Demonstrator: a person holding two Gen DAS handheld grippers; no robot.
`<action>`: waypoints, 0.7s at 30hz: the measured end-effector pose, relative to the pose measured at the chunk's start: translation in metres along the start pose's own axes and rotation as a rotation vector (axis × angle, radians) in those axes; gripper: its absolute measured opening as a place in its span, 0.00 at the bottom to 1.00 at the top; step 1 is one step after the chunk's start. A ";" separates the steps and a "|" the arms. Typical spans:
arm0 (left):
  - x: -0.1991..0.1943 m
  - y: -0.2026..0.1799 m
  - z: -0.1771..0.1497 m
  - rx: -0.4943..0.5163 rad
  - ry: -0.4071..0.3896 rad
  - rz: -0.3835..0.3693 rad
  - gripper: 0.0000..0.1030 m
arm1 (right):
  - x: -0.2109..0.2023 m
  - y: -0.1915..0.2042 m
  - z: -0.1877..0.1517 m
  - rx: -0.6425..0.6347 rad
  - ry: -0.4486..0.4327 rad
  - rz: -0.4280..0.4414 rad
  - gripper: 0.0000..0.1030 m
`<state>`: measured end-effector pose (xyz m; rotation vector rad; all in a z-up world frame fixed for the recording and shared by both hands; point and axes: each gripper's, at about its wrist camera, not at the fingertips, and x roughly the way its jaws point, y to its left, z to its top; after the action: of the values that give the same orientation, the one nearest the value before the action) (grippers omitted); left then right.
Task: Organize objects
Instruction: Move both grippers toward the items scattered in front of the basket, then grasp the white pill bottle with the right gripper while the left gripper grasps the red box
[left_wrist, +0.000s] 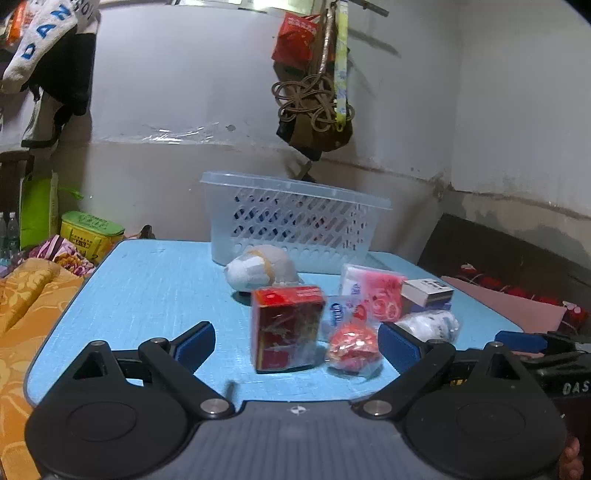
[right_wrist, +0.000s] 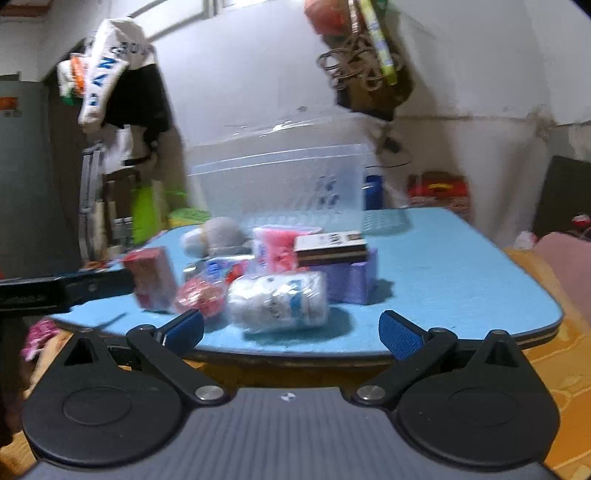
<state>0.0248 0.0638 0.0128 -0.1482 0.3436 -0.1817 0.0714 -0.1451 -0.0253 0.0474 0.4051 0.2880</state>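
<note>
While we hover at the desk (left_wrist: 147, 280) | left tongs (left_wrist: 295, 345) wide open, empty | right tongs (right_wrist: 291, 332) likewise | basket (left_wrist: 295, 218) behind red box (left_wrist: 286, 326)

On my blue table (left_wrist: 147, 288), a clear slotted basket (left_wrist: 295, 221) stands at the far edge. Before it lie a grey-white bundle (left_wrist: 258, 271), an upright red box (left_wrist: 286, 328), a red ball (left_wrist: 352, 347), pink tissue packs (left_wrist: 373, 291) and a bagged white roll (left_wrist: 428, 325).

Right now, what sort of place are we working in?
Probably a lived-in bedroom or small home room: clothes and bags hang on the wall, patterned bedding surrounds a small blue table holding a plastic basket.
</note>
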 end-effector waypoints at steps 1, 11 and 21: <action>0.002 0.004 0.000 -0.009 0.009 -0.009 0.93 | 0.002 0.001 0.001 0.009 0.001 -0.017 1.00; 0.021 0.011 0.021 -0.042 0.081 -0.041 0.88 | 0.022 0.018 0.018 -0.014 0.069 -0.021 1.00; 0.035 0.007 0.018 -0.073 0.097 -0.016 0.74 | 0.031 0.012 0.014 -0.006 0.076 0.012 0.94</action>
<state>0.0644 0.0657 0.0173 -0.2148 0.4464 -0.1928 0.1011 -0.1242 -0.0230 0.0328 0.4800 0.3031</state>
